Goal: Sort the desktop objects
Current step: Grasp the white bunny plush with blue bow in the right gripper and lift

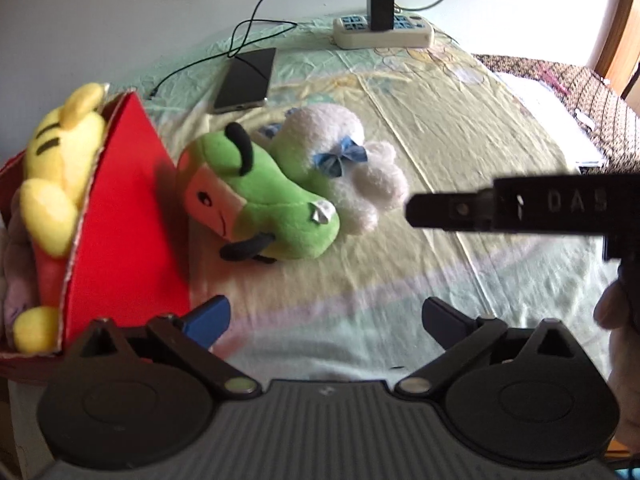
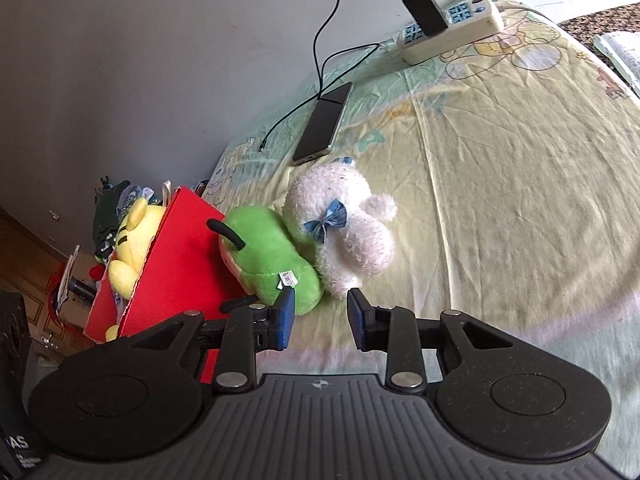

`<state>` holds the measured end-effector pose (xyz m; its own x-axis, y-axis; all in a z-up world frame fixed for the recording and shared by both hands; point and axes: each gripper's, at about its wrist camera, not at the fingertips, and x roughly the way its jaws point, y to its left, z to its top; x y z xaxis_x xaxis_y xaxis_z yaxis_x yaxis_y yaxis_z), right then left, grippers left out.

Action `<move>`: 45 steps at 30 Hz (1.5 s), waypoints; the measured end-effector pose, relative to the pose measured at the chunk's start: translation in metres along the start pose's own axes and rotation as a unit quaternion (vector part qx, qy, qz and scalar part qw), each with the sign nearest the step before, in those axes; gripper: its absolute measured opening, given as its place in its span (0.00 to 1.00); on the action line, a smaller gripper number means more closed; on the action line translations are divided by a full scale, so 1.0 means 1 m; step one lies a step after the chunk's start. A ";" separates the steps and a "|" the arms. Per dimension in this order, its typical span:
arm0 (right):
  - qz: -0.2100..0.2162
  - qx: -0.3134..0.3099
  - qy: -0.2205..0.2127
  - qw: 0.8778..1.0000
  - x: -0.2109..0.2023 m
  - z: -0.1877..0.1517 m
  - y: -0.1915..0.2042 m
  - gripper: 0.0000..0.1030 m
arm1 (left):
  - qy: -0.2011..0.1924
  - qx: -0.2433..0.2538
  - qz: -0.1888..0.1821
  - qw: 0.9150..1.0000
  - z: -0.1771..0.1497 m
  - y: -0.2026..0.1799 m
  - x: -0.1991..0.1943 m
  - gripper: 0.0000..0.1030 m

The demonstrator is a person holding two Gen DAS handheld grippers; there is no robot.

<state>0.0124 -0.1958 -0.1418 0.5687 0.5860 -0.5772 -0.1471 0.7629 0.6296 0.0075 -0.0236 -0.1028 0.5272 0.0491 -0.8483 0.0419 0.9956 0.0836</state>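
Note:
A green plush (image 1: 264, 200) lies on the bedsheet against a red box (image 1: 120, 220). A white plush with blue bows (image 1: 352, 160) leans on its far side. Inside the box sits a yellow plush (image 1: 60, 160). My left gripper (image 1: 326, 316) hovers open and empty in front of the green plush. My right gripper (image 2: 322, 314) is open with a narrower gap and holds nothing. Its left finger almost touches the green plush (image 2: 272, 260) by its tag, and the white plush (image 2: 344, 232) is just beyond. The red box (image 2: 172, 264) stands to their left.
A phone (image 1: 246, 80) on a black cable lies behind the toys. Farther back, a power strip (image 1: 384, 32) holds a black charger. In the left wrist view the right gripper (image 1: 416, 210) reaches in from the right with a hand (image 1: 616, 312) behind it. An open book (image 2: 620, 52) lies far right. Beyond the box the bed drops to floor clutter (image 2: 76, 288).

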 end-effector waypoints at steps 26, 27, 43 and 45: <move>-0.027 0.029 0.032 0.999 0.063 0.034 -0.033 0.35 | -0.005 -0.017 -0.029 0.999 0.022 0.006 0.038 0.97; -0.026 0.032 0.034 0.999 0.063 0.034 -0.035 0.30 | -0.003 -0.020 -0.032 0.999 0.024 0.008 0.040 0.95; 0.008 0.069 0.041 0.997 0.070 0.034 -0.049 0.32 | 0.018 -0.053 -0.105 0.993 0.026 0.014 0.048 0.88; 0.010 0.067 0.042 0.997 0.067 0.033 -0.048 0.29 | 0.020 -0.059 -0.107 0.992 0.026 0.018 0.049 0.88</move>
<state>0.0843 -0.2021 -0.1936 0.4956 0.6256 -0.6025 -0.0454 0.7114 0.7014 0.0562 -0.0057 -0.1298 0.4824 -0.1639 -0.8605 0.0488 0.9858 -0.1604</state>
